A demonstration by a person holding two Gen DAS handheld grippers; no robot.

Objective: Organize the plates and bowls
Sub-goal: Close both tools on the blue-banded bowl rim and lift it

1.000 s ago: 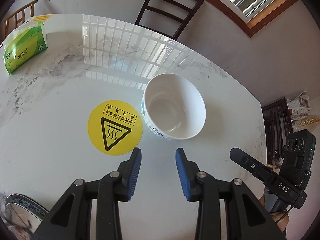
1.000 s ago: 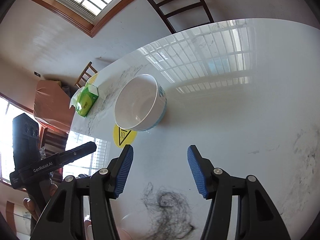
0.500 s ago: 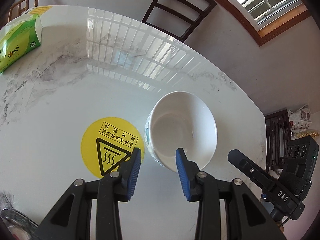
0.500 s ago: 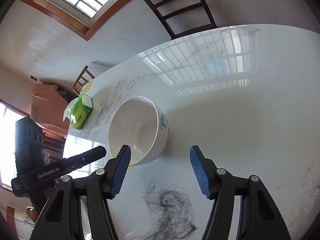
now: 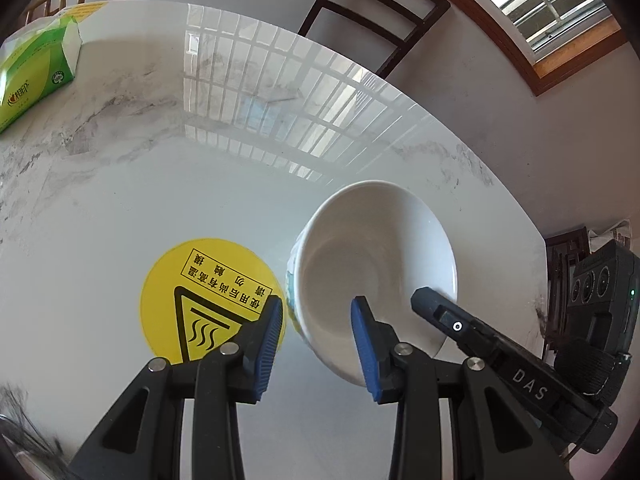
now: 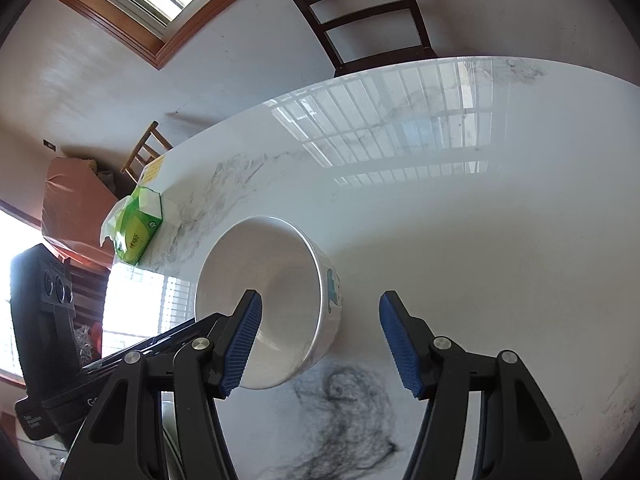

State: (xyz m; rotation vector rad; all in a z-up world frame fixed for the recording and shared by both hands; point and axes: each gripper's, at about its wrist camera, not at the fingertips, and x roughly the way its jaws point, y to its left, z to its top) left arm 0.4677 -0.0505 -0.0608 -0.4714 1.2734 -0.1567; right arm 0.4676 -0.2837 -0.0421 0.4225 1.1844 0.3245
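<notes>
White bowl point(image 5: 376, 264), plain inside, with teal and yellow print on the outer wall. Round yellow sticker point(image 5: 208, 300) with black characters and a black warning triangle holding three wavy lines. Glossy white desk point(image 5: 120, 184) veined in grey, with a dark scribbled marbling patch toward its near edge. Green-and-white tissue pack point(image 5: 32, 68) at the far left corner. Black gripper arms with ribbed blue pads point(image 6: 240, 336). Dark brown chair point(image 6: 360, 12), reddish-brown window frame point(image 6: 120, 24).
</notes>
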